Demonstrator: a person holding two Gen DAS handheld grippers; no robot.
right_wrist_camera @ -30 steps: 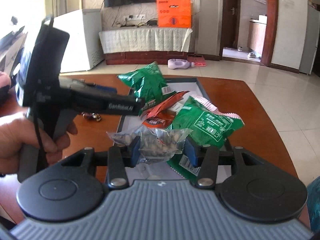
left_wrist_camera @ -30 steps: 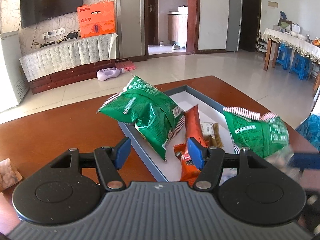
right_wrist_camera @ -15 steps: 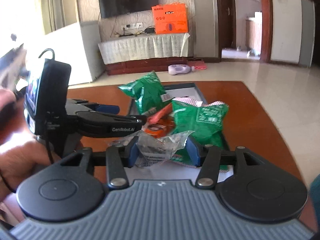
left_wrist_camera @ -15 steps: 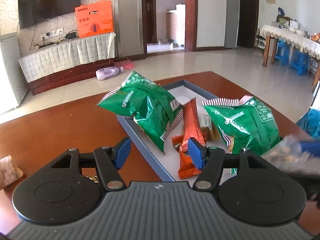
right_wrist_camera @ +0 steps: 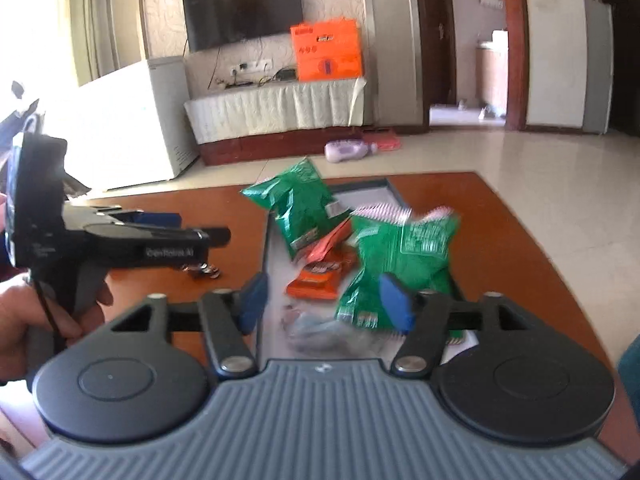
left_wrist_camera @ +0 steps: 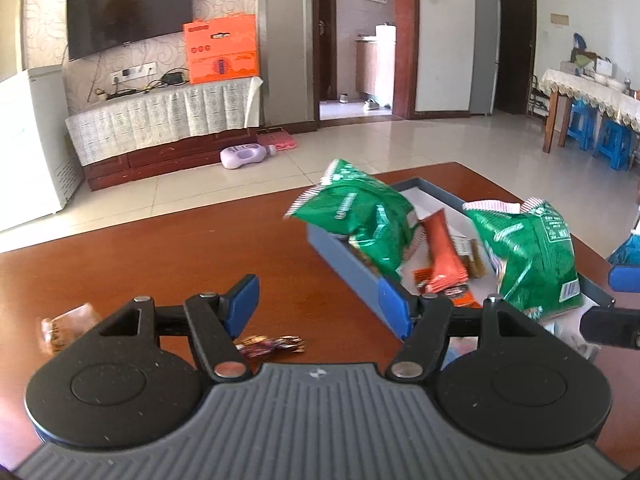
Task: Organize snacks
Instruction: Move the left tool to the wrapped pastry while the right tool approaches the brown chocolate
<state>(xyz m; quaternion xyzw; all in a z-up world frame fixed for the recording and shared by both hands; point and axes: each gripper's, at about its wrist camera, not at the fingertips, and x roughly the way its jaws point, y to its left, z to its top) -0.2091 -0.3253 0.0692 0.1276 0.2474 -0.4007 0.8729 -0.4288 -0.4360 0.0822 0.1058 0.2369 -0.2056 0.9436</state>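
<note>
Through the left wrist camera my left gripper (left_wrist_camera: 318, 302) has its jaws apart with nothing between them, hanging over the bare brown worktop (left_wrist_camera: 160, 248) just beside the blue tray (left_wrist_camera: 344, 260). The tray already carries two green bags, one at the far end (left_wrist_camera: 360, 216) and one nearer (left_wrist_camera: 528, 252), with an orange packet (left_wrist_camera: 442, 256) lying between them. Loose on the worktop are a small dark wrapped candy (left_wrist_camera: 272, 345) just ahead of my left jaw and a pale snack pouch (left_wrist_camera: 66, 326) off to the left. I judge the candy is my next pick: I'd tip down, straddle it lengthwise and close gently.

Through the right wrist camera my right gripper (right_wrist_camera: 326, 302) has just been opening its jaws. The clear snack pouch (right_wrist_camera: 328, 330) lies blurred below them at the tray's near end, not pressed by the pads. I'd lift straight up to avoid dragging it or toppling the nearer green bag.
</note>
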